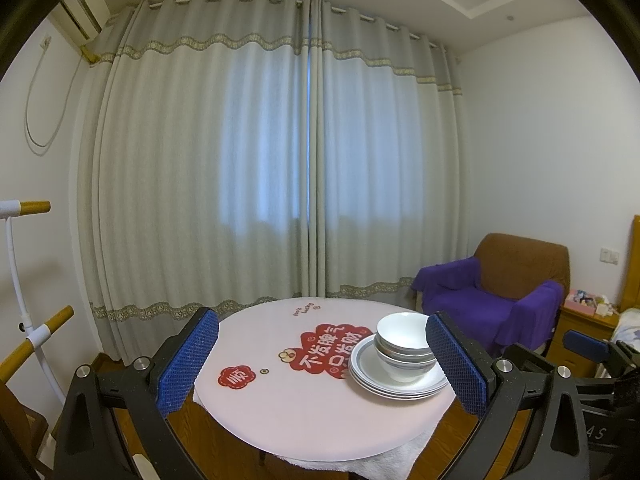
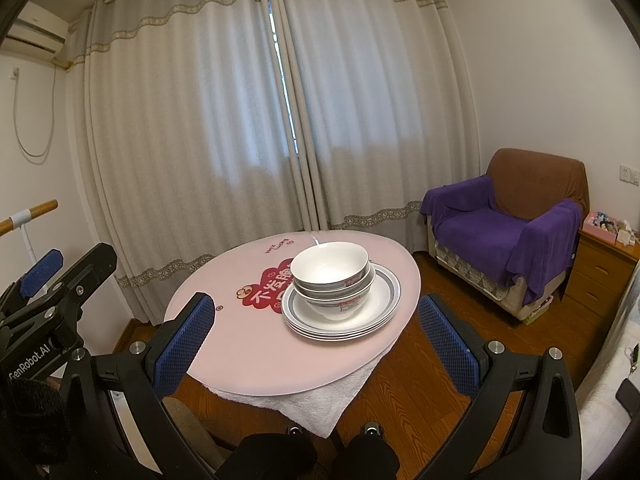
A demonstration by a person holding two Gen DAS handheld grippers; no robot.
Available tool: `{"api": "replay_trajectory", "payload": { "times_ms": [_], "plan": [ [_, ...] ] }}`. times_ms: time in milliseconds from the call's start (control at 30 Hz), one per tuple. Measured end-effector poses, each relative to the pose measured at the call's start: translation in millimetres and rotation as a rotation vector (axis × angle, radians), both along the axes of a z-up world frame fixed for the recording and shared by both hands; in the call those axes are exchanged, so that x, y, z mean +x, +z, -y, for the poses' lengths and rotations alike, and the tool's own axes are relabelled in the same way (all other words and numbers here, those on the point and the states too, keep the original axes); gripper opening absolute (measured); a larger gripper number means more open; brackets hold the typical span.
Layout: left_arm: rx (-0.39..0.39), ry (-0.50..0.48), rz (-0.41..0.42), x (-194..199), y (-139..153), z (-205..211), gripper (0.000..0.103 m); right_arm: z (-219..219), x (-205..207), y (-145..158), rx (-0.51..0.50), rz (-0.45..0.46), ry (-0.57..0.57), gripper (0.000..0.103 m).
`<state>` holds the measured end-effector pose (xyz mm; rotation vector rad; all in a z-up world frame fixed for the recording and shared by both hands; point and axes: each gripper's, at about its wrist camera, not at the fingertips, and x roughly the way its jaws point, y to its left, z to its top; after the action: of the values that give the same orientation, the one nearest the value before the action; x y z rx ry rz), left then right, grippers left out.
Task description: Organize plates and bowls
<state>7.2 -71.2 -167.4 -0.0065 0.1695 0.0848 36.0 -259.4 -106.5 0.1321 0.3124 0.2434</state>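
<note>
Left hand-held gripper [image 1: 322,364]: jaws spread wide, blue pads [image 1: 188,364] empty, held above the near edge of the tabletop [image 1: 300,412]. Nothing between the fingers but bare tabletop and, toward the right pad, the crockery.

Right hand-held gripper [image 2: 316,344]: jaws likewise spread wide, nothing gripped, blue pads [image 2: 184,344] flanking the view of the tabletop edge. It hangs back from the tabletop, over the wood floor [image 2: 420,392]. The left gripper's body shows at the far left of this view; the right gripper's pad shows at the far right of the left wrist view.

Stack of plates [image 2: 384,304]: several white plates with a grey band round the rim, nested flat, on the right part of the round pink tabletop, near its edge. Stack of bowls [image 2: 330,276]: white bowls nested one inside another, upright, resting in the middle of the top plate; three rims seem countable, the exact number is uncertain. The bowl stack sits slightly off level. Both grippers are well apart from the crockery.

Tabletop: round, pale pink, with a red cloud-shaped print bearing white characters [image 1: 332,350], partly covered by the plates. A white towel [image 2: 312,404] hangs out beneath the near edge.

Beyond: grey curtains [image 1: 240,152] across the back wall, a brown armchair draped with purple cloth [image 2: 508,232] to the right, a wooden drawer unit [image 2: 600,272] beside it.
</note>
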Motion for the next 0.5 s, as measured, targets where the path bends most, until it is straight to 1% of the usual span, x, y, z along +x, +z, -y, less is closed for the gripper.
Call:
{"api": "replay_trajectory", "payload": {
  "times_ms": [500],
  "plan": [
    [0.002, 0.002, 0.005, 0.3, -0.9, 0.0, 0.102, 0.5, -0.2, 0.3, 0.001, 0.001, -0.001, 0.103]
  ]
}}
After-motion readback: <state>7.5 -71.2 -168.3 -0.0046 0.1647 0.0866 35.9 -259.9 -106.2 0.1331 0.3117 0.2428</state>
